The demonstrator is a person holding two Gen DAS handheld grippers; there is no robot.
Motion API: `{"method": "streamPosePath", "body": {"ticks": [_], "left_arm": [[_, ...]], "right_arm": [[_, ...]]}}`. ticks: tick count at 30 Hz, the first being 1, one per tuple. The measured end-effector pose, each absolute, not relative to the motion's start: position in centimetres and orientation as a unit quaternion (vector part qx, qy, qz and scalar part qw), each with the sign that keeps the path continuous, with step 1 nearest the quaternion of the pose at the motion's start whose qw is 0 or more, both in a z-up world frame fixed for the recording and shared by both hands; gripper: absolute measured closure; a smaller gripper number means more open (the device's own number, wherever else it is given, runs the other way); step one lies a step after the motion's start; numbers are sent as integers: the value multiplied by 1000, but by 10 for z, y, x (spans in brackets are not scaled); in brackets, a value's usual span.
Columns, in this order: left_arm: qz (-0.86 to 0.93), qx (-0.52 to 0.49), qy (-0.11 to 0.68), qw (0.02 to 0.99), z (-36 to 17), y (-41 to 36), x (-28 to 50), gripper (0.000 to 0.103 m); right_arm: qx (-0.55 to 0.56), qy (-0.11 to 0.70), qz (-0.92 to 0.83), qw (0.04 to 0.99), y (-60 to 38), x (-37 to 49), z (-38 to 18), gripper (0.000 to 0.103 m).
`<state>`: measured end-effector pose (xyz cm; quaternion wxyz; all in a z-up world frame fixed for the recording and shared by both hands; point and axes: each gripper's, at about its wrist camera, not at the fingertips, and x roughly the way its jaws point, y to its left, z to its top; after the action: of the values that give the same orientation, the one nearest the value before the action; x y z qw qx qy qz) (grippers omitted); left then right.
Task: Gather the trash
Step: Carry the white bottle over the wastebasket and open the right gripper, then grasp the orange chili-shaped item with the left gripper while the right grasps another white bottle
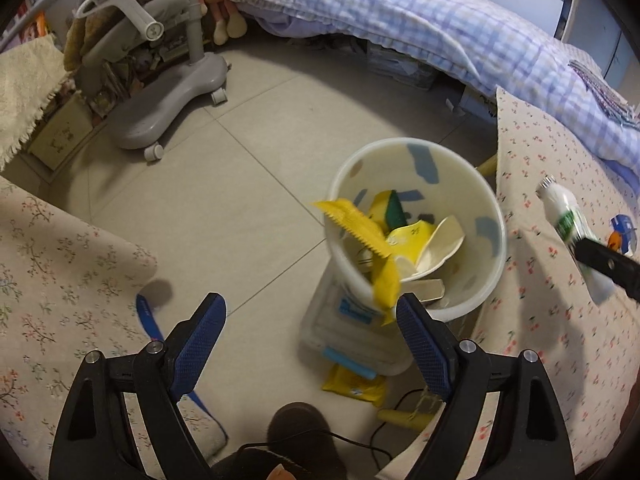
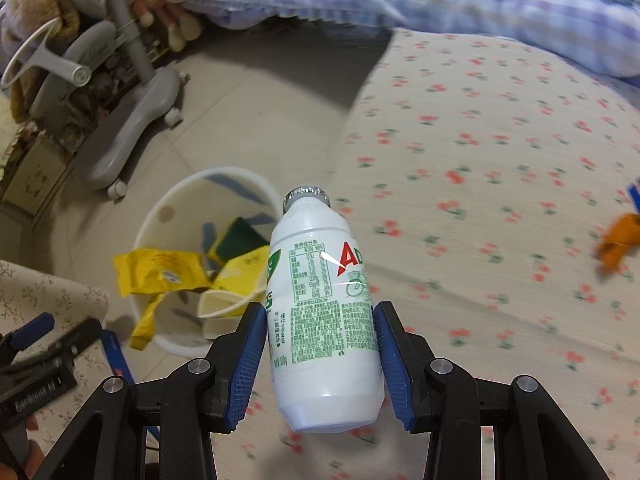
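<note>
A white trash bin [image 1: 416, 160] stands on the floor beside the bed; it also shows in the right wrist view [image 2: 180, 192]. It holds yellow wrappers, a green-and-yellow sponge and a paper cup. A yellow wrapper [image 1: 360, 236] hangs over the bin's near rim, just in front of my left gripper [image 1: 308, 312], which is open and empty. My right gripper [image 2: 320, 320] is shut on a white drink bottle [image 2: 320, 312] with green print and a foil cap, held above the floral bed sheet right of the bin. The bottle also shows in the left wrist view [image 1: 568, 216].
A grey wheeled chair base [image 1: 172, 100] stands on the tiled floor at the back left. A clear plastic box [image 1: 344, 340] sits under the bin, with a yellow packet [image 1: 352, 388] beside it. An orange and blue item [image 2: 620, 240] lies on the sheet. A blue-checked quilt [image 1: 400, 12] covers the bed.
</note>
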<state>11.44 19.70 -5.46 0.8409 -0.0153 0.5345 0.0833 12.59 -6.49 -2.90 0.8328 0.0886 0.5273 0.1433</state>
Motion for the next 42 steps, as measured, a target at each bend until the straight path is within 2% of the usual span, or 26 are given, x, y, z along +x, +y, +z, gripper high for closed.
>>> {"method": "streamPosePath", "body": {"ticks": [6, 10, 18, 20, 21, 22, 33, 42], "left_arm": [[86, -16, 528, 844, -58, 214, 109, 14], [79, -28, 528, 845, -58, 219, 108, 4], [68, -24, 521, 851, -55, 213, 107, 3], [67, -25, 522, 850, -55, 213, 107, 3], [66, -25, 521, 850, -55, 213, 107, 3], [65, -25, 521, 851, -54, 212, 107, 3], [41, -17, 516, 856, -44, 185, 109, 3], [4, -6, 507, 862, -27, 132, 115, 3]], "right_arm": [[76, 519, 165, 835, -29, 135, -40, 54], [72, 519, 173, 834, -13, 141, -50, 54], [82, 506, 186, 838, 2, 151, -57, 53], [93, 503, 188, 839, 0, 152, -57, 44], [96, 500, 188, 840, -2, 151, -55, 35], [99, 496, 187, 842, -3, 151, -53, 32], [105, 476, 163, 858, -37, 138, -29, 31], [112, 471, 111, 868, -94, 121, -13, 27]]}}
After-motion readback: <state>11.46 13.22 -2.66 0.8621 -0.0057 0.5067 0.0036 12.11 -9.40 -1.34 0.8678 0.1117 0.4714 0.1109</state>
